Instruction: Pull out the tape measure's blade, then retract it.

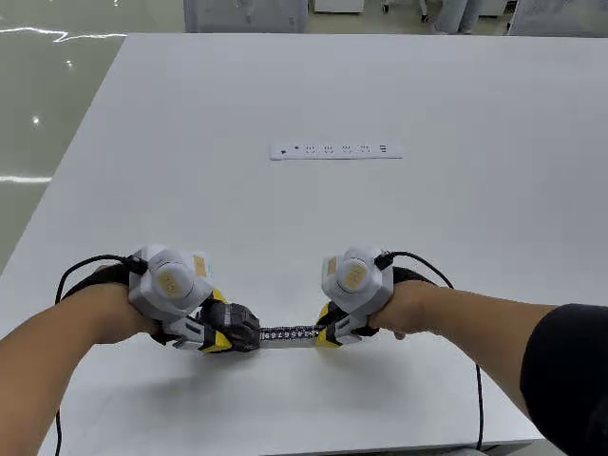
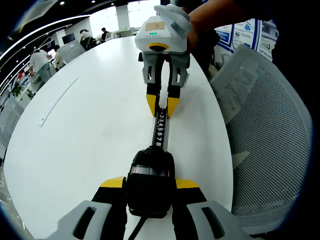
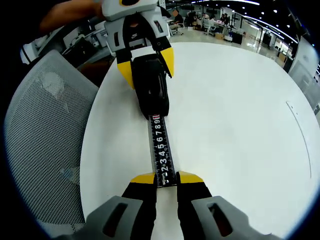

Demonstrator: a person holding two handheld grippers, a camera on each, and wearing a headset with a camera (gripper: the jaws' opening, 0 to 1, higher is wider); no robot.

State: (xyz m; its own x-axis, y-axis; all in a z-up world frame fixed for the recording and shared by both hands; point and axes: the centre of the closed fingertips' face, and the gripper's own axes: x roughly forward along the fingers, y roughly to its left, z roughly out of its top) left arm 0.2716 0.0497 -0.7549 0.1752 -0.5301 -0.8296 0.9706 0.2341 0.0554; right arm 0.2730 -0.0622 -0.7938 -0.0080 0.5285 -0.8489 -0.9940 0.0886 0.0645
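Clamped tight, the left gripper [image 2: 150, 184] has its yellow-tipped jaws closed on either side of the black case of the tape measure [image 2: 150, 172], gripping it low over the white table [image 1: 380, 95]. Straight out of the case runs the blade [image 3: 161, 145], a short stretch of it drawn out, with the numerals one through nine readable along it in the right gripper view. At the far end of that stretch sits the right gripper [image 3: 166, 178], jaws narrowed to a slim gap and pinching the blade's tip between the yellow pads. From the head view, the two grippers face each other near the table's front edge, the blade bridging the space between them, and black cables [image 1: 71, 271] trail back from each one. Further out, a white power strip [image 1: 335, 150] lies flat mid-table, well apart from the action. Beside the table edge stands a grey mesh chair [image 2: 260, 125].
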